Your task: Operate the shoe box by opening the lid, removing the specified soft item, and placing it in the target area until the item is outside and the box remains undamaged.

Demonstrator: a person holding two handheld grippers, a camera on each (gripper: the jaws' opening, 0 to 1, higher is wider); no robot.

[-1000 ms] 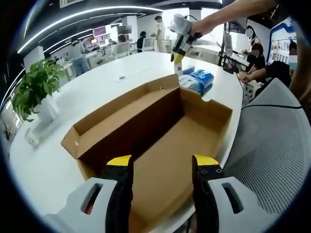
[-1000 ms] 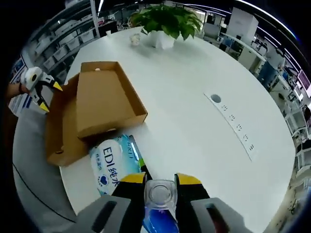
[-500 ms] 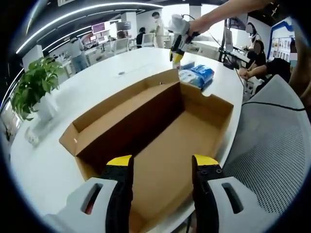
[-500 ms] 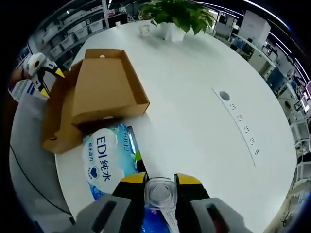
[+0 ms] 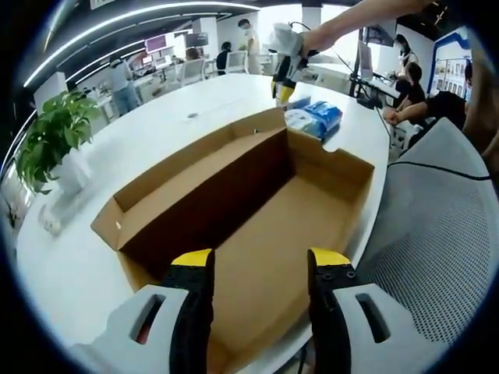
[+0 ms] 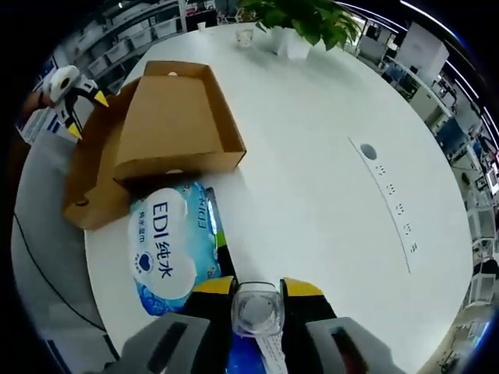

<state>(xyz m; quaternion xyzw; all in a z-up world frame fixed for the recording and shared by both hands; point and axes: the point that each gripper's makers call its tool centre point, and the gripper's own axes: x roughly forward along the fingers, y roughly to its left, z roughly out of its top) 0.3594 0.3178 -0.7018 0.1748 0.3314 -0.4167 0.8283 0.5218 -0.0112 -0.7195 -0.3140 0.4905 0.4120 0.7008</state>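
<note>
Your right hand-held gripper [image 6: 257,290] pinches the wipes pack [image 6: 171,249] beside the open box [image 6: 168,128]. Left hand-held gripper [image 5: 257,261] gapes empty. Next, let go

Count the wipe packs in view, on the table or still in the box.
1. The blue wipe pack lies on the white table beside the open shoe box, right in front of the right tool. The box interior that shows looks empty.
</note>
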